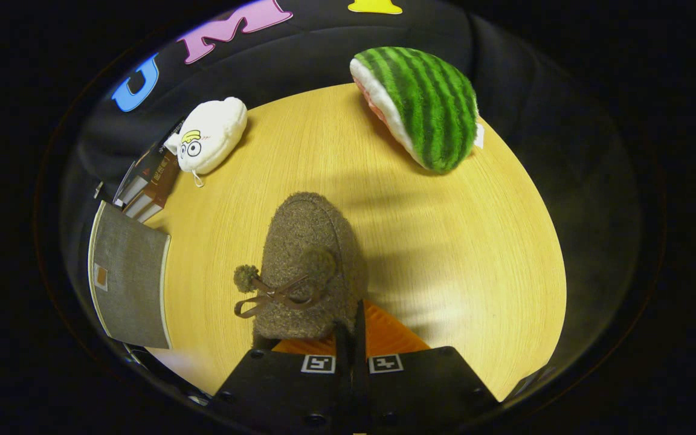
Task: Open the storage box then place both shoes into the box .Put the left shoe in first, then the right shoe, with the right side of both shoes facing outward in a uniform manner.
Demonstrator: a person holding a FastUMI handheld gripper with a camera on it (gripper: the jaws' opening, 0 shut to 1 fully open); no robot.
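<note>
A brown fuzzy shoe (309,254) with a ribbon bow and two pom-poms hangs over the wooden table (444,241), toe pointing away from me. My gripper (349,335) is shut on its heel rim, the two fingers pressed almost together on the edge. The grey fabric storage box (130,284) stands to the left of the shoe at the table's edge; its top face looks flat and closed.
Some books (150,184) lie beyond the box. A white plush toy (212,136) rests past them. A watermelon-slice plush (423,103) lies at the far right of the table, well beyond the shoe.
</note>
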